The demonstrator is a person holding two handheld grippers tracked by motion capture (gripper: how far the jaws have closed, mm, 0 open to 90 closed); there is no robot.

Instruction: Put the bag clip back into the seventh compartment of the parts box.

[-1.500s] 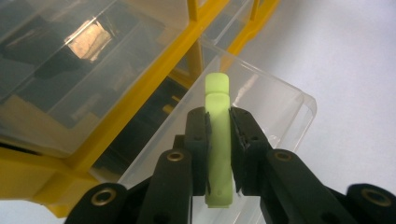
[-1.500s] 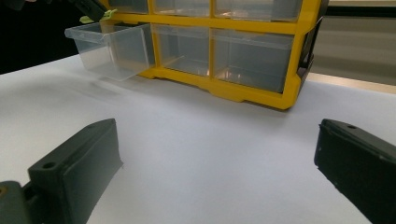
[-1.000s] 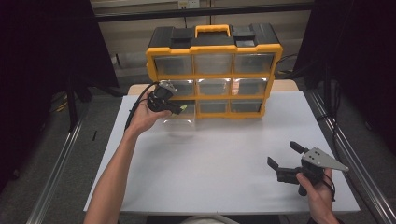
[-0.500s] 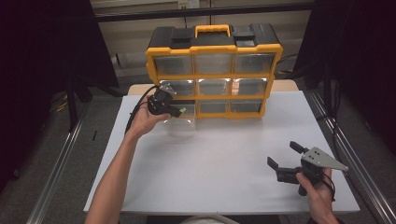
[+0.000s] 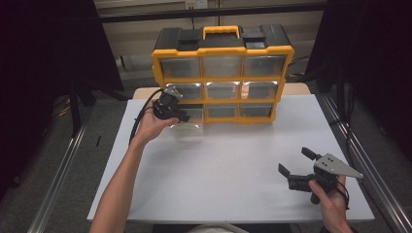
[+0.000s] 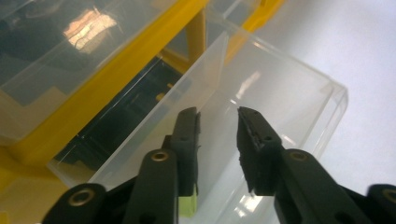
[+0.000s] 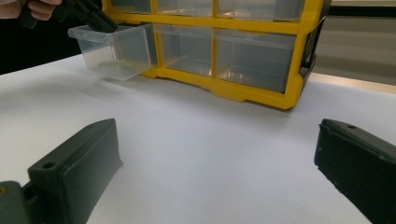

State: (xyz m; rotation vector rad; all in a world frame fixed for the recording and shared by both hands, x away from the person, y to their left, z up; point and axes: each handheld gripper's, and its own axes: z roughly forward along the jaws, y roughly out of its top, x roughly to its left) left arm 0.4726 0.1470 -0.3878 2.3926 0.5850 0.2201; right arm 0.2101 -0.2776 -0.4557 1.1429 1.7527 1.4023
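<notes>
White counter (image 5: 233, 179): a flat, bare sheet carrying the yellow organizer, extending from the left tongs across to the right tongs and beyond them toward the near edge. Yellow organizer (image 5: 286, 53): black top with a yellow carry handle (image 5: 221, 32), standing upright at the far side of the counter, well apart from the right tongs and just behind the left tongs; its closed clear compartments (image 5: 222, 65) form three rows. Metal rails (image 5: 58, 179) run along both sides of the counter, outside each pair of tongs. Grey floor (image 5: 92, 131) lies beyond the left tongs; dark curtains (image 5: 43, 73) flank the scene.
</notes>
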